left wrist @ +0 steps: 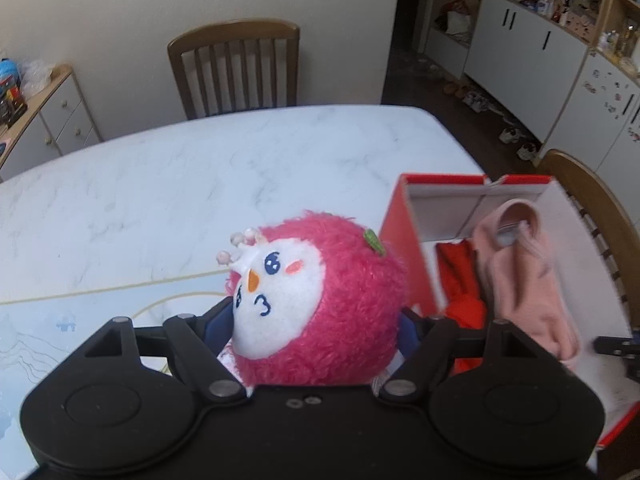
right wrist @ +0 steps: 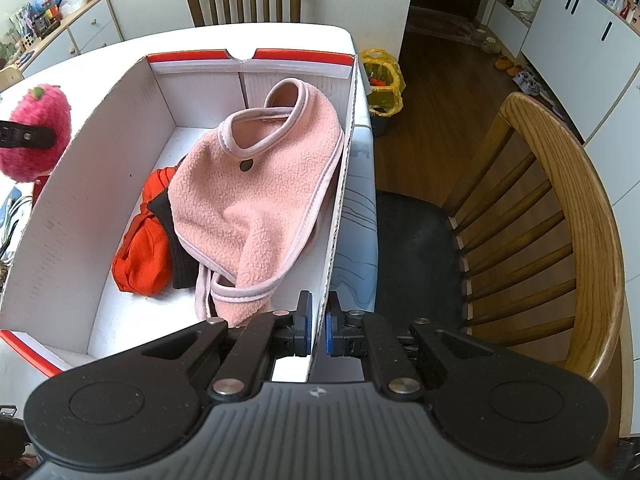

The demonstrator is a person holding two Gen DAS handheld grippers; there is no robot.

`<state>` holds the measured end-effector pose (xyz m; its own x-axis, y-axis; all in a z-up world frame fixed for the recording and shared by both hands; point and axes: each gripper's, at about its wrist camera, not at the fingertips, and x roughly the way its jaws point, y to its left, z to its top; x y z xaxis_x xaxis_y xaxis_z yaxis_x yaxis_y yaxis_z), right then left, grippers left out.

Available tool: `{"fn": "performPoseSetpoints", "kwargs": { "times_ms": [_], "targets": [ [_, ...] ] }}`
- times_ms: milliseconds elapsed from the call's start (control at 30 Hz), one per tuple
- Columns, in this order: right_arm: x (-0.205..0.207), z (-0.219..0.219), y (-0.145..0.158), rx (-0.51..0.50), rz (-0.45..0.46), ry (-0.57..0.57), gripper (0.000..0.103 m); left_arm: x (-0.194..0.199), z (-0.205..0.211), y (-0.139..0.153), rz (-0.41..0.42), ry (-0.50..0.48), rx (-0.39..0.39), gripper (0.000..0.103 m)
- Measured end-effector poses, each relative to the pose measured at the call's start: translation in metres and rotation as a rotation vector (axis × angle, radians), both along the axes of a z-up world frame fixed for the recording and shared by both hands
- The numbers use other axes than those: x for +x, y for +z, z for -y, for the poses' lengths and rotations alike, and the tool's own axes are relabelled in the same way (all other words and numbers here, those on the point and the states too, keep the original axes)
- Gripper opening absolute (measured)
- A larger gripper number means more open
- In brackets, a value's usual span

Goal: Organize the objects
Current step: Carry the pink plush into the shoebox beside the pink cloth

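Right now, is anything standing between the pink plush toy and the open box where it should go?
Only the box's near side wall stands between the pink plush toy, held in the left gripper, and the inside. The top is open; the floor beside the orange cloth is free.

Brown slatted wooden chair (left wrist: 236,68) tucked at far edge of white marble-look table (left wrist: 208,176); second curved oak chair with dark seat (right wrist: 560,216) just beside table's right side. Yellow plastic bag (right wrist: 384,80) on dark wood floor (right wrist: 448,92), white cabinets with black handles (left wrist: 524,46) beyond, scattered shoes (left wrist: 516,140) near them.
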<state>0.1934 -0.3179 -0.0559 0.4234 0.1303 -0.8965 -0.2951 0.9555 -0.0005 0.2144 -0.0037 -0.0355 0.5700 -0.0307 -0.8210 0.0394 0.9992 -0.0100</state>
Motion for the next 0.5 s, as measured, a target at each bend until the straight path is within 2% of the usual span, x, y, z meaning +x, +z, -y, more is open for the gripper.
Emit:
{"fn": "performPoseSetpoints", "kwargs": {
  "times_ms": [200, 500],
  "targets": [
    [-0.001, 0.001, 0.001, 0.006, 0.002, -0.002, 0.006, -0.007, 0.018, 0.023, 0.024, -0.035, -0.015, 0.077],
    [-0.002, 0.002, 0.002, 0.017, 0.004, -0.005, 0.006, -0.013, 0.070, 0.053, 0.093, -0.138, -0.014, 0.077]
  ]
}}
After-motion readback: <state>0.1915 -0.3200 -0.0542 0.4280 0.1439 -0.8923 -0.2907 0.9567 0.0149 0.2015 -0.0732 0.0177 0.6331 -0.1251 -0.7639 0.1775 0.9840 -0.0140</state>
